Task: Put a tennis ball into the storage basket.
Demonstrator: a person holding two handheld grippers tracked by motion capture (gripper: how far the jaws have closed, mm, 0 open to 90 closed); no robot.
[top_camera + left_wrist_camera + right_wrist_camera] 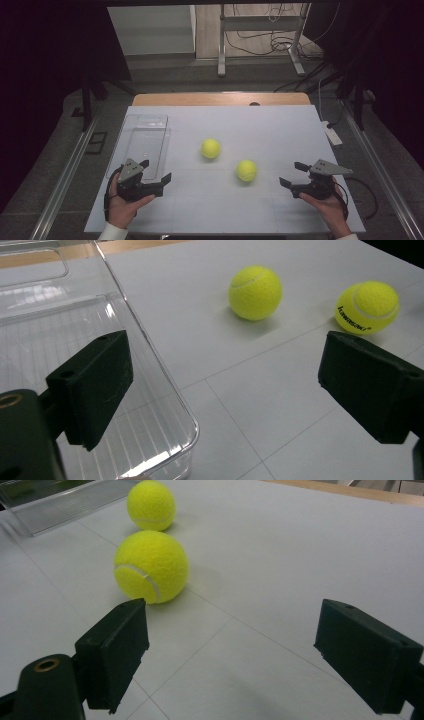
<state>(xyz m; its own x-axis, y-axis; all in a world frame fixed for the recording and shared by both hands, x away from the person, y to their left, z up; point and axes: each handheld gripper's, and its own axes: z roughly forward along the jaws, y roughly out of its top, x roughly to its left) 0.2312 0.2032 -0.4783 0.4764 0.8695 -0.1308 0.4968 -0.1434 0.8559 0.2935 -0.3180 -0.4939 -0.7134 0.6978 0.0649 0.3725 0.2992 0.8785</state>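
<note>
At the near edge of the tabletop (215, 210), toward its left corner, the left gripper (156, 171) sits in the person's left hand (122, 207), its jaws spread wide with nothing between them. In the left gripper view one jaw hangs over the near end of the clear plastic tray (165, 390), which lies along the left edge. Right of the tray, around the middle of the tabletop, rests the first tennis ball (210, 148). The second tennis ball (246, 170) lies a little nearer and further right, apart from the first, and bears dark lettering in the left gripper view. Toward the near right corner the right gripper (293, 174), held in the right hand (327, 205), points at that second ball, jaws spread and empty.
</note>
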